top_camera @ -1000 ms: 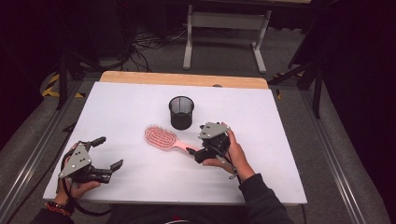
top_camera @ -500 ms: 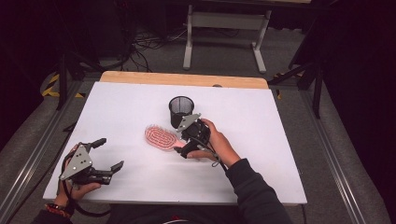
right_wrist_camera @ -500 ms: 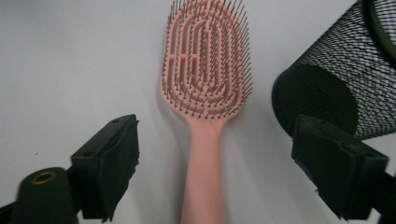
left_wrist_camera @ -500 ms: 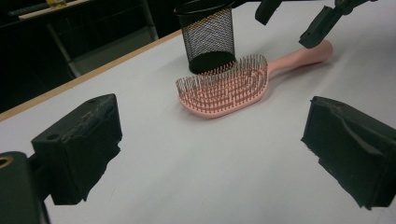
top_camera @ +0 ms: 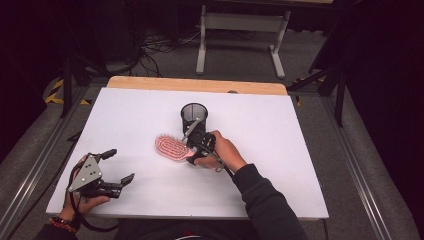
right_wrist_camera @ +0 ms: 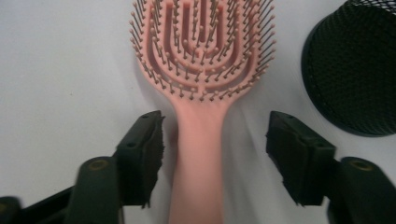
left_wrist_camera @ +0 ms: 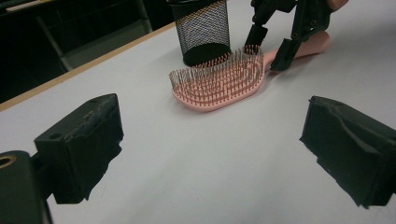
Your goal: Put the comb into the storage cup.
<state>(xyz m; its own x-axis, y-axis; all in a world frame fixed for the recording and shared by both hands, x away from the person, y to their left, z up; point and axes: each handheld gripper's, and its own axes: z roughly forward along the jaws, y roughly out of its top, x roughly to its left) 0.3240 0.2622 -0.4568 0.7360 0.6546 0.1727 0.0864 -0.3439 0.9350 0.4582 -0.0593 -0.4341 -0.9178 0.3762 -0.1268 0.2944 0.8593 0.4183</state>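
A pink hairbrush (top_camera: 170, 147) lies bristles up on the white table (top_camera: 300, 150), just left of a black mesh cup (top_camera: 194, 116). My right gripper (top_camera: 193, 149) is open and straddles the brush handle (right_wrist_camera: 196, 158), one jaw on each side with gaps showing. In the left gripper view the brush (left_wrist_camera: 219, 84) and the mesh cup (left_wrist_camera: 203, 30) lie ahead, with the right gripper (left_wrist_camera: 266, 46) over the handle. My left gripper (top_camera: 120, 167) rests open near the table's front left corner, nothing between its jaws.
The mesh cup (right_wrist_camera: 355, 70) stands close to the brush head's right side. A wooden strip (top_camera: 200, 85) borders the table's far edge. Beyond it are a metal stand (top_camera: 240, 30) and cables on the floor.
My right gripper has moved left and forward across the table to the brush handle, and now stands around it. The left gripper has stayed put.
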